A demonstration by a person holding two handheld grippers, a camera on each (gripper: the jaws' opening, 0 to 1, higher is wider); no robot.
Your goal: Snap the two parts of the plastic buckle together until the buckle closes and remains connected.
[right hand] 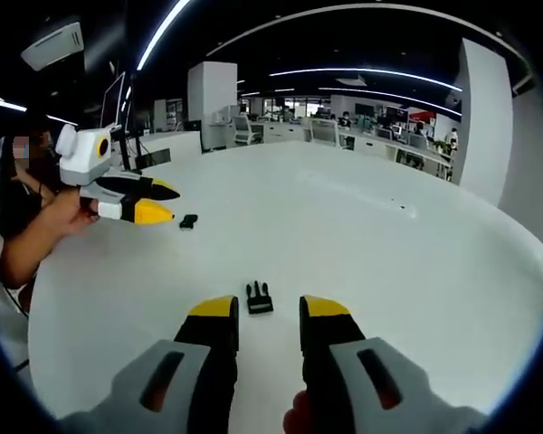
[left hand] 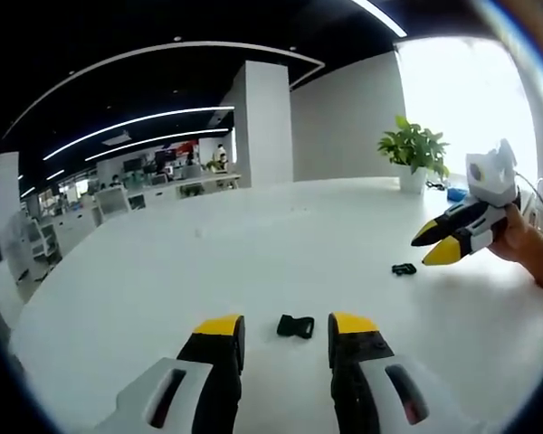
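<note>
There are two buckle parts, both lying on the white table (left hand: 253, 244), well apart from each other. The socket part (left hand: 295, 326) sits just ahead of the left gripper (left hand: 286, 331), whose fingers are spread with nothing in them. The pronged part (right hand: 259, 298) sits just ahead of the right gripper (right hand: 268, 315), whose fingers are also spread and empty. I think each gripper should go down slowly, pinch its part by the sides, then line the prongs up with the hole.
</note>
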